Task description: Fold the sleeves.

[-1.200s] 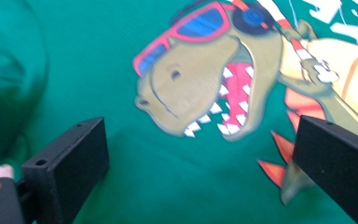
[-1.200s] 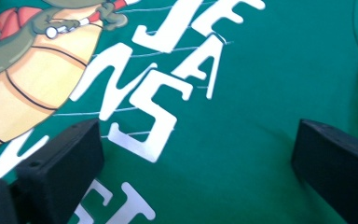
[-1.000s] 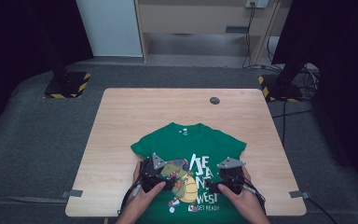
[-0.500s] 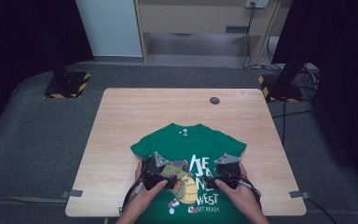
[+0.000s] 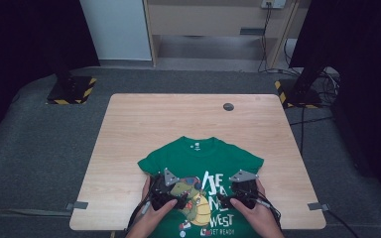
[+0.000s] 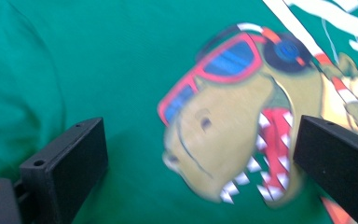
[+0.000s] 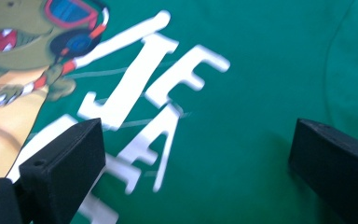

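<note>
Both hand-held grippers, left (image 5: 171, 191) and right (image 5: 239, 191), jaws spread wide, low over green T-shirt (image 5: 201, 157) on worktop (image 5: 178, 119); risk: pinching only the top layer; fabric bunching.

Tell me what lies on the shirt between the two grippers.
In the high view, the green T-shirt's printed dinosaur and white lettering lie between the left gripper and the right gripper, both with jaws open.
</note>
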The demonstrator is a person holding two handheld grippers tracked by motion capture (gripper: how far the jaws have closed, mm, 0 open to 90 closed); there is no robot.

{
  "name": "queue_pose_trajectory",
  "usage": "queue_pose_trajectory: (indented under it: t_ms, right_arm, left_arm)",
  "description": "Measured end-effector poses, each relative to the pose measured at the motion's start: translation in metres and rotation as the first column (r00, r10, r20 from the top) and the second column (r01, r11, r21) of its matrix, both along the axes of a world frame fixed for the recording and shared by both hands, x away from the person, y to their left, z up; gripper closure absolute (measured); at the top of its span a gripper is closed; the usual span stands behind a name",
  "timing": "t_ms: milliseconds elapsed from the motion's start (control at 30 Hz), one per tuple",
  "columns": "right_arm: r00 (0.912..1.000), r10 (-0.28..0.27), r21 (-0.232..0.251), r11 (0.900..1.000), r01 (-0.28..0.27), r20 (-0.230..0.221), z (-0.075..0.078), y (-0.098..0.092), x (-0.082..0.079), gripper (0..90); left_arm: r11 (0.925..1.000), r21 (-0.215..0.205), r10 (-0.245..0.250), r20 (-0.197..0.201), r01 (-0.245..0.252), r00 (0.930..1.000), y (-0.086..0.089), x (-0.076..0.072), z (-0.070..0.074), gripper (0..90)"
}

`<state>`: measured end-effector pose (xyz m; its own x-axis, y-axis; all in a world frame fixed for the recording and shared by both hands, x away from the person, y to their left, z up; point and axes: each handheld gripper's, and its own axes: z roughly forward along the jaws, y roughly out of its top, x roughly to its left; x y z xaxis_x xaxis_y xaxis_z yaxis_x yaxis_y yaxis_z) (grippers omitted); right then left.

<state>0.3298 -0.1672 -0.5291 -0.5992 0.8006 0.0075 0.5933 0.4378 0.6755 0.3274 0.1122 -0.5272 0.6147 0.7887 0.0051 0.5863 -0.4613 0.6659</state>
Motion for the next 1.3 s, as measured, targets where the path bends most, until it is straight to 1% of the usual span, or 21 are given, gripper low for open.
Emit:
queue_pose_trajectory:
  t_ms: [67,100,167,233,267,367,467,533,633,800,867,900,933,967,1000,1033,1067,1133,1200,1267,1300]
  right_arm:
    - [0.9998,-0.016,0.008,1.000,0.016,0.006,0.001,0.000,0.007,4.1]
    - [0.9998,-0.022,0.012,1.000,0.022,0.004,0.001,0.001,0.011,4.1]
    - [0.9997,-0.025,0.005,1.000,0.025,-0.003,0.000,0.002,0.017,4.1]
    - [0.9996,-0.026,-0.003,1.000,0.026,-0.011,-0.003,0.002,0.019,3.0]
    - [0.9996,-0.028,0.002,1.000,0.028,-0.008,-0.004,0.002,0.018,3.0]
    - [0.9997,-0.023,0.007,1.000,0.023,0.001,-0.005,0.000,0.013,3.0]
    - [0.9998,-0.018,0.008,1.000,0.018,0.003,-0.005,-0.001,0.007,3.0]
    - [0.9998,-0.018,0.011,1.000,0.018,0.009,-0.005,-0.002,0.002,2.9]
    - [0.9998,-0.017,0.010,1.000,0.017,0.003,-0.005,-0.003,-0.004,2.9]
    - [0.9999,-0.014,0.013,1.000,0.014,0.007,-0.005,-0.003,-0.008,2.6]
    - [0.9997,-0.021,0.021,1.000,0.020,0.012,-0.006,-0.003,-0.009,2.5]
    - [0.9996,-0.021,0.024,1.000,0.020,0.019,-0.006,-0.003,-0.010,3.0]
    - [0.9995,-0.026,0.034,0.999,0.025,0.017,-0.006,-0.003,-0.011,3.7]
    - [0.9995,-0.028,0.046,0.999,0.027,0.017,-0.004,-0.003,-0.012,3.6]
    - [0.9993,-0.032,0.057,0.998,0.031,0.021,-0.003,-0.003,-0.014,3.4]
    - [0.9990,-0.030,0.058,0.998,0.028,0.032,0.000,-0.003,-0.016,3.4]
    - [0.9983,-0.023,0.051,0.999,0.020,0.053,0.004,-0.001,-0.017,3.2]
    - [0.9974,-0.025,0.059,0.998,0.021,0.068,0.008,-0.002,-0.019,2.9]
    - [0.9971,-0.022,0.072,0.997,0.017,0.073,0.011,-0.004,-0.020,2.0]
    - [0.9973,-0.019,0.075,0.997,0.013,0.071,0.011,-0.006,-0.020,2.3]
    - [0.9978,-0.012,0.076,0.997,0.007,0.066,0.011,-0.007,-0.020,3.8]
  left_arm:
    - [0.9998,-0.010,0.015,0.000,-0.015,0.9999,-0.001,0.007,0.001,2.4]
    - [0.9997,-0.007,0.021,0.004,-0.021,0.9998,-0.002,0.011,0.000,2.4]
    - [0.9994,-0.002,0.034,0.000,-0.034,0.9994,-0.003,0.017,-0.001,2.5]
    - [0.9991,-0.009,0.040,-0.008,-0.040,0.9992,-0.003,0.020,-0.004,2.6]
    - [0.9993,-0.009,0.037,-0.002,-0.037,0.9993,-0.003,0.019,-0.005,1.6]
    - [0.9995,-0.011,0.028,-0.003,-0.028,0.9996,-0.003,0.016,-0.005,1.4]
    - [0.9997,-0.007,0.023,-0.005,-0.023,0.9997,-0.003,0.011,-0.004,1.4]
    - [0.9996,-0.013,0.025,-0.001,-0.025,0.9997,-0.004,0.007,-0.005,1.4]
    - [0.9998,-0.009,0.016,-0.004,-0.016,0.9999,-0.004,0.002,-0.004,1.3]
    - [0.9999,-0.011,0.004,-0.003,-0.004,1.0000,-0.002,-0.003,-0.004,1.1]
    - [0.9999,-0.011,0.003,-0.003,-0.004,1.0000,-0.001,-0.005,-0.004,1.2]
    - [0.9998,-0.019,0.001,0.000,-0.001,1.0000,-0.001,-0.007,-0.004,1.6]
    - [0.9996,-0.026,-0.008,0.001,0.008,1.0000,0.001,-0.009,-0.003,2.1]
    - [0.9996,-0.024,-0.013,0.004,0.014,0.9999,0.002,-0.011,-0.003,2.0]
    - [0.9997,-0.018,-0.015,0.006,0.015,0.9999,0.002,-0.012,-0.001,2.2]
    - [0.9996,-0.015,-0.022,0.013,0.022,0.9997,0.004,-0.013,0.003,2.4]
    - [0.9996,-0.020,-0.021,0.021,0.021,0.9996,0.005,-0.014,0.007,2.3]
    - [0.9994,-0.017,-0.030,0.032,0.030,0.9990,0.007,-0.016,0.015,2.3]
    - [0.9993,-0.023,-0.028,0.035,0.029,0.9990,0.012,-0.018,0.021,2.0]
    - [0.9993,-0.029,-0.020,0.034,0.021,0.9992,0.015,-0.019,0.022,2.0]
    - [0.9993,-0.035,-0.011,0.033,0.012,0.9994,0.018,-0.020,0.023,2.0]
